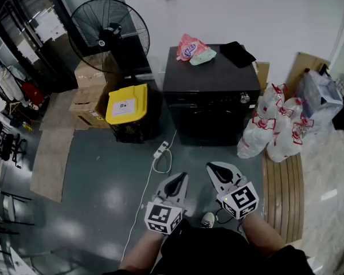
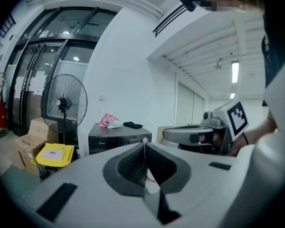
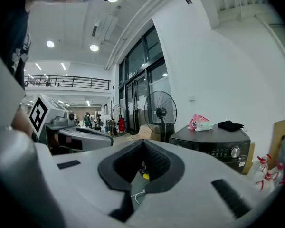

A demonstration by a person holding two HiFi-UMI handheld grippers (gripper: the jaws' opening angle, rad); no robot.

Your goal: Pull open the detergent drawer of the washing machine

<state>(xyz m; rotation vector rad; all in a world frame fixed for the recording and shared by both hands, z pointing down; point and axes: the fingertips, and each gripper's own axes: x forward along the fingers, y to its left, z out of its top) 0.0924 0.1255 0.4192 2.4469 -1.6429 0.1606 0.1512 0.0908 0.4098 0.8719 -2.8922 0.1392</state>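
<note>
- Detergent drawer first: it belongs to the black washing machine point(image 1: 211, 93), which stands far across the floor against the white wall in the head view. The drawer's own outline is too small to make out. My guess is that it sits in the top front strip, left of the knob point(image 1: 245, 98).
- Same view, close in: the left gripper point(image 1: 182, 177) and right gripper point(image 1: 211, 167) hang side by side near the person's body, well apart from the machine. A pink bag point(image 1: 189, 47) and a black cloth point(image 1: 237, 53) lie on the lid. A yellow-lidded bin point(image 1: 127, 103) stands just left of the machine and white bags point(image 1: 275, 130) are piled at its right.
- Left gripper view: the jaws meet in one tight seam with nothing between them. The machine point(image 2: 116, 137) shows far beyond the tips, with a fan point(image 2: 64, 103) to its left.
- Right gripper view: the jaws are pressed together here too, and they hold nothing. The machine point(image 3: 213, 146) sits far off to the right, its control strip and knob point(image 3: 235, 151) facing us. The plain dark stretch left of the buttons looks like the drawer front.
- Handling, as I read it: a light, rigid plastic drawer on rails, probably stiff at the start and smooth-faced, so slippery. The tongs need to open, hook the finger recess or lower lip of the drawer front, then draw straight back. The heavy machine should stay put.
</note>
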